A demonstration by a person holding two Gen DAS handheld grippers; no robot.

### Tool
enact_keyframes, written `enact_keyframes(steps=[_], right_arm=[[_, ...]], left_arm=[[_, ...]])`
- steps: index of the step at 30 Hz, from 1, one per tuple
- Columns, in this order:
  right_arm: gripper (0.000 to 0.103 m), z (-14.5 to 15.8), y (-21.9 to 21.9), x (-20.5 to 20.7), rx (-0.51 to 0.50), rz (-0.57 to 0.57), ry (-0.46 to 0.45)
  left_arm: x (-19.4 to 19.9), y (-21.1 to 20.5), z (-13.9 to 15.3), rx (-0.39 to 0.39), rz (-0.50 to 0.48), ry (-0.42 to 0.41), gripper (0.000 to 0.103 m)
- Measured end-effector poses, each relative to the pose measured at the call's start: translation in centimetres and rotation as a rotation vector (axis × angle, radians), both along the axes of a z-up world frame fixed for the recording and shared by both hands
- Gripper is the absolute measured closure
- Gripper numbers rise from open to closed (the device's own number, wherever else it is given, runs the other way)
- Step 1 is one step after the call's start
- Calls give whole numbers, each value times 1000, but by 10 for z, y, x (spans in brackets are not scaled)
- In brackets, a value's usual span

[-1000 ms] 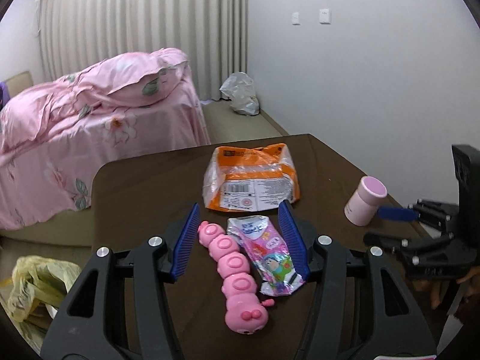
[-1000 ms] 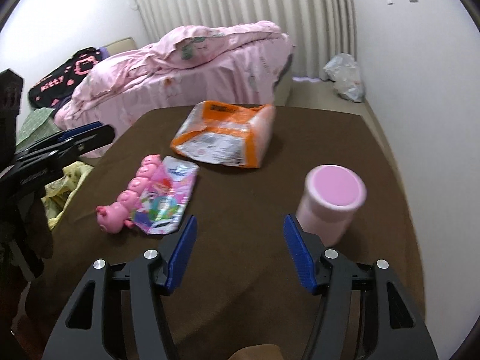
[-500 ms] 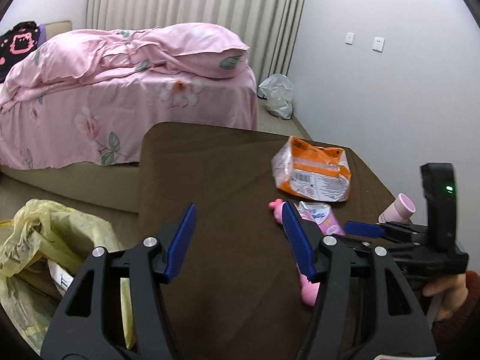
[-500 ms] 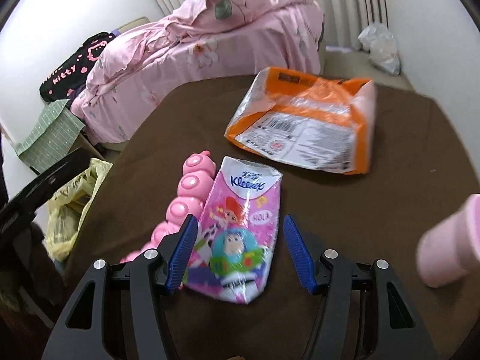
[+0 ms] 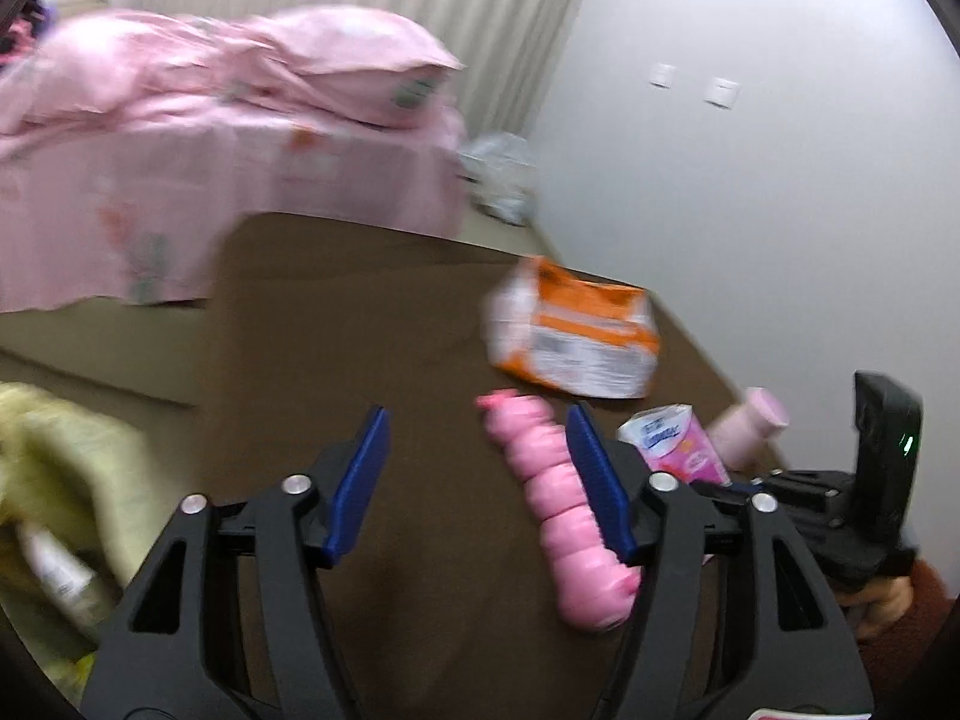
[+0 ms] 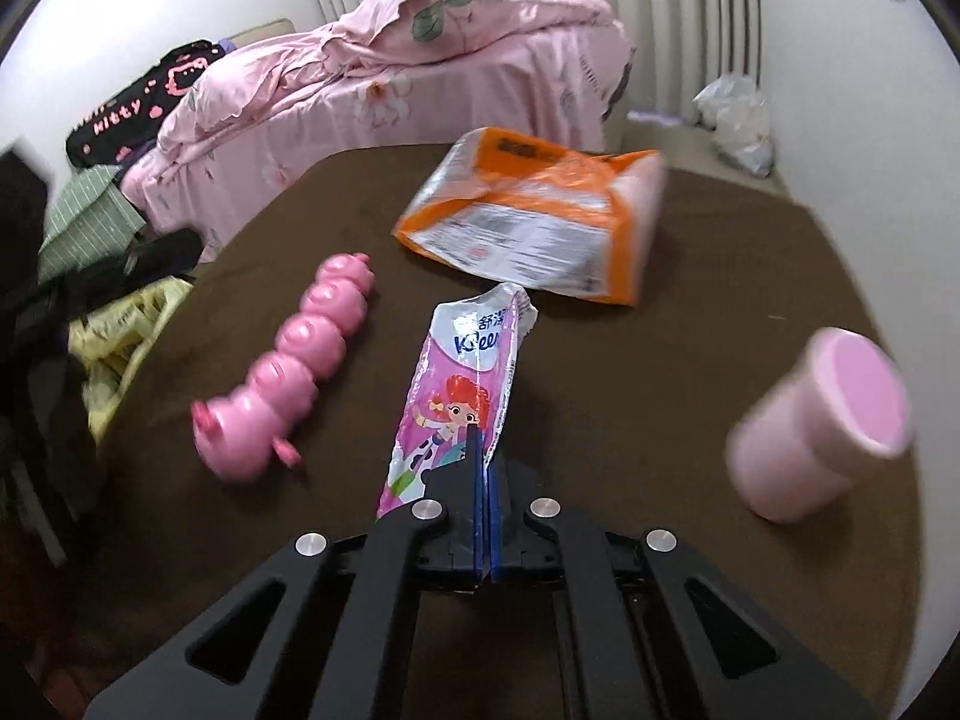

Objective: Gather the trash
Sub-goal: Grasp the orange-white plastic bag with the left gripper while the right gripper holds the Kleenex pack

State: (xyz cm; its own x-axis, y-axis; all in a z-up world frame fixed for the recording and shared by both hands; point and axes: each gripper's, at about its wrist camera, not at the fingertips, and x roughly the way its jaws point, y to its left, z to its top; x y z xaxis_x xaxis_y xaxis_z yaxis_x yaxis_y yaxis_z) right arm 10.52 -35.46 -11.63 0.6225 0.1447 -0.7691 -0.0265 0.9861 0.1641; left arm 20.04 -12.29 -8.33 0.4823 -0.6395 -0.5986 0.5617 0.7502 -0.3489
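My right gripper is shut on the near end of a crumpled pink tissue packet, pinched into a ridge on the brown table. The same tissue packet shows in the left wrist view, beside the right gripper's black body. My left gripper hovers over the table's left part, its jaws opening with nothing between them. An orange and white plastic wrapper lies farther back; the wrapper is also in the left view.
A pink caterpillar toy lies left of the packet, toy partly behind my left gripper's right finger. A pink cup stands at the right. A yellow plastic bag sits off the table's left edge. A pink bed lies beyond.
My right gripper has gone from wide open around the tissue packet to shut on it, crumpling it. The left gripper drifted toward the table's left and widened a little.
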Motion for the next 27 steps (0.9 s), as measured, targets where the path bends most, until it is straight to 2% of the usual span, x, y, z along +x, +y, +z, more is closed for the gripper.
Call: enact_keyframes(steps=[1,2,5,9,11,15,16,17,18,20,22,24,27], right_arm=[[100,1,-6,-8,-18,-8,-4],[100,1,-11,-15,-23,-14,-6],[100,3,-28,-29,-25,-46,-19],[100,3,-43,-47,11,-83,-32],[100,1,-44,-51,1,-86,-36],[100,-3,-45,-50,23,-94,-32],[100,-4,-45,-49,28,-95,-33],[100,-3,-45,-49,29,-96,-36],[100,-2,-44,-48,28,-95,-41],[100,1,-44,-49,27,-94,-55],[100,4,-44,-51,26,-96,-69],[100,9,-43,-51,25,-102,-82],[100,16,-43,-51,31,-110,-102]], left_arm=[[8,-8,-2,-22,-50,36,29],[17,-16,-3,-34,-88,64,27],[44,-48,-3,46,-110,36,26],[78,-91,-3,179,-84,-18,27],[93,-108,-7,237,-74,-5,35],[116,-139,-30,363,-66,87,41],[120,-143,-36,388,-52,122,55],[120,-143,-38,400,-29,115,68],[118,-141,-35,394,-20,101,78],[113,-133,-31,339,-20,110,83],[101,-121,-16,292,0,68,84],[83,-107,4,267,25,7,84],[55,-84,28,248,66,-39,84]])
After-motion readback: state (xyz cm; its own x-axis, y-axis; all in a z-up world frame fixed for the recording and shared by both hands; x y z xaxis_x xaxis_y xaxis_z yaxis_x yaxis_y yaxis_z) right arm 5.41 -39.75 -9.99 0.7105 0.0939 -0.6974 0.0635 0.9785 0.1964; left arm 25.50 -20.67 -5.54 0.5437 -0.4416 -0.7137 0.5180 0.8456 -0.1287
